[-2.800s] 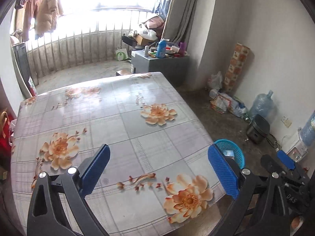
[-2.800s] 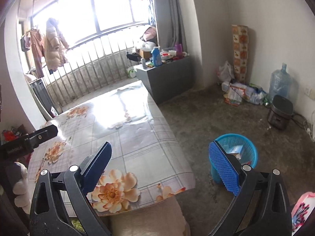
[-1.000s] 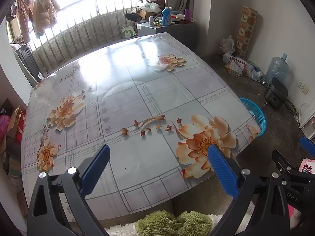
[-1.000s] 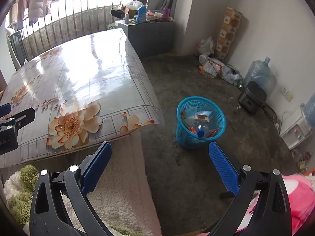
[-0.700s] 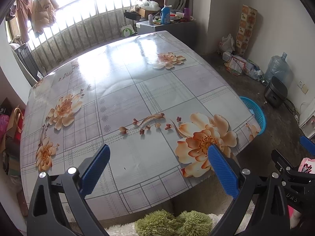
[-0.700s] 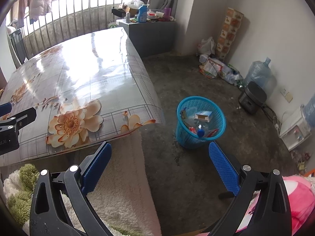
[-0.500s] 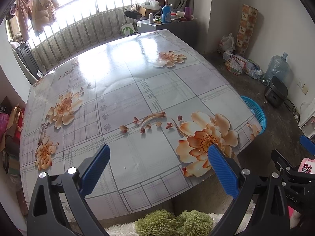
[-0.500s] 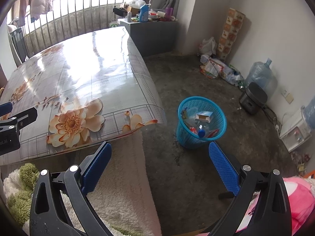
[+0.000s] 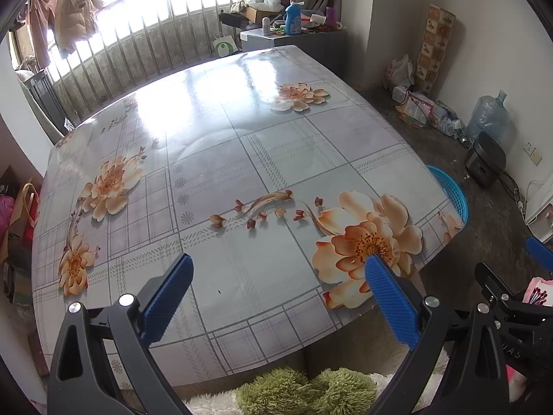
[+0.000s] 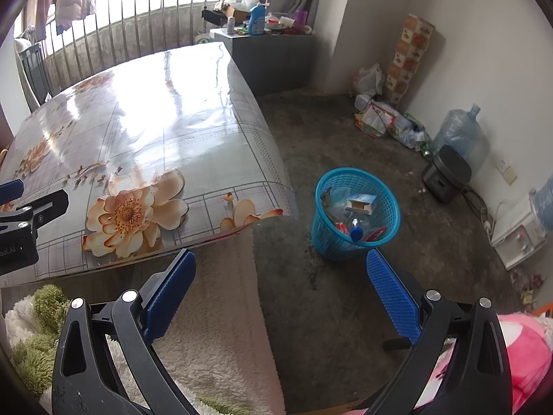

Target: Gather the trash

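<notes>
The table (image 9: 242, 145) carried no loose items. The blue basket (image 10: 356, 242) stood on the floor beside it, holding light, crushable trash (image 10: 359, 205), best pinched at an edge. Left gripper (image 9: 276, 297) and right gripper (image 10: 281, 294) were spread, empty.

From my left claw, the floral plastic-covered table (image 9: 262, 145) hides nearly all of the blue plastic mesh wastebasket (image 9: 451, 192); only a curve of its rim shows past the table's right edge. From my right claw, that wastebasket's (image 10: 356, 214) contents are a jumble: a small white-and-blue carton (image 10: 361, 204) and a blue bottle cap (image 10: 356, 232) read clearly, the rest is too tangled to name. The clutter on the grey cabinet (image 10: 273, 48) beyond the table is too small to sort.
</notes>
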